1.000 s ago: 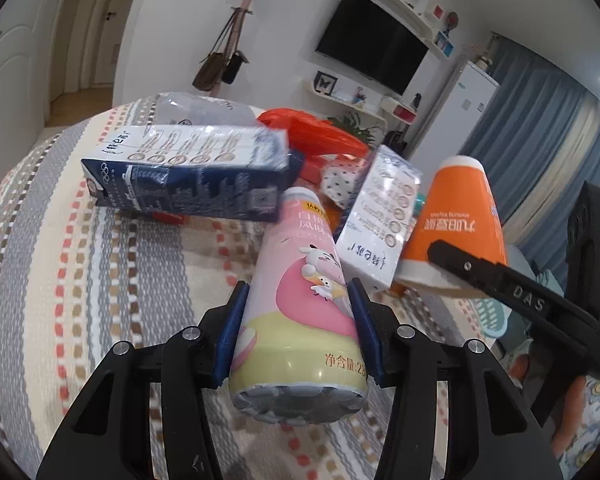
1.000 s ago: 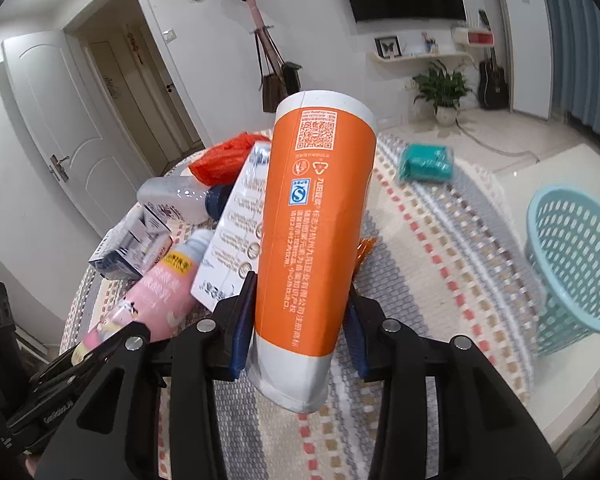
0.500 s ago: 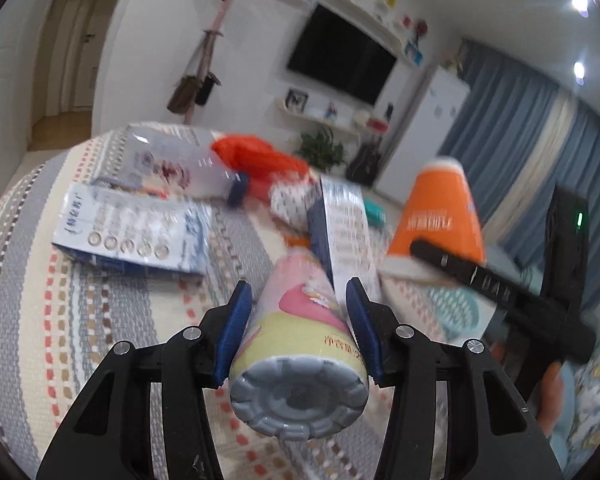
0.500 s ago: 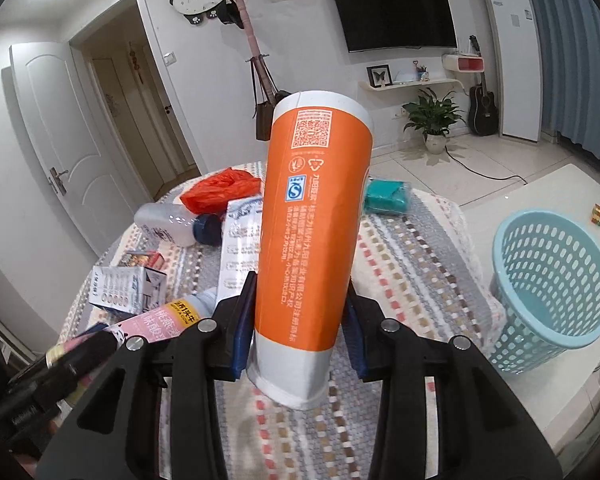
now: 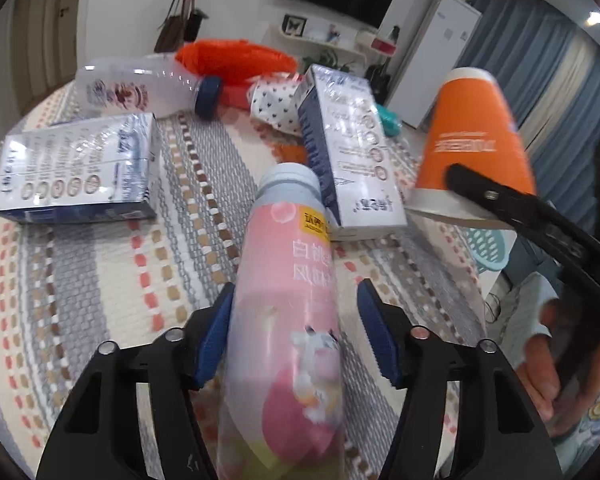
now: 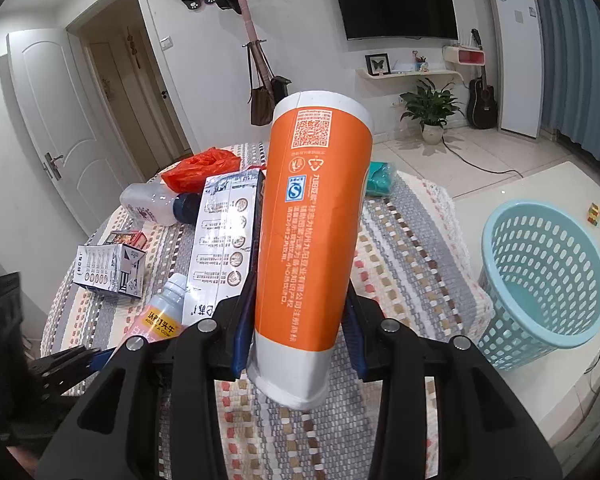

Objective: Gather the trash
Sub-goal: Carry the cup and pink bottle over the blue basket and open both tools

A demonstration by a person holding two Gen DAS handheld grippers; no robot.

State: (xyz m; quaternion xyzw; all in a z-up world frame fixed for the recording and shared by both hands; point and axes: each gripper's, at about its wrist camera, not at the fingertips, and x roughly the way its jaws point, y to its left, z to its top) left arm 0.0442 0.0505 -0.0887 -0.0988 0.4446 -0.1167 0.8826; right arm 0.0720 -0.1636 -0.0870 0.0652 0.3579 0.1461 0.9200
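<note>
In the left wrist view a pink drink bottle [image 5: 288, 320] lies between the fingers of my left gripper [image 5: 296, 328]; the jaws stand wider than the bottle, with a gap on the right side. The bottle's neck also shows in the right wrist view [image 6: 164, 312]. My right gripper [image 6: 298, 320] is shut on a tall orange paper cup [image 6: 312, 232], held upside down above the table; the cup also shows in the left wrist view [image 5: 472, 140]. A light blue plastic basket [image 6: 540, 280] stands to the right, below the table edge.
On the striped tablecloth [image 5: 80, 280] lie two blue-and-white milk cartons [image 5: 76, 168] [image 5: 348, 148], a clear bottle with a blue cap [image 5: 140, 88], a red plastic bag [image 5: 236, 56], a dotted wrapper [image 5: 274, 106] and a teal object [image 6: 380, 176].
My left gripper's jaws have opened off the pink bottle, and the bottle has dropped lower toward the table. My right gripper still holds the orange cup, lifted a little and tilted.
</note>
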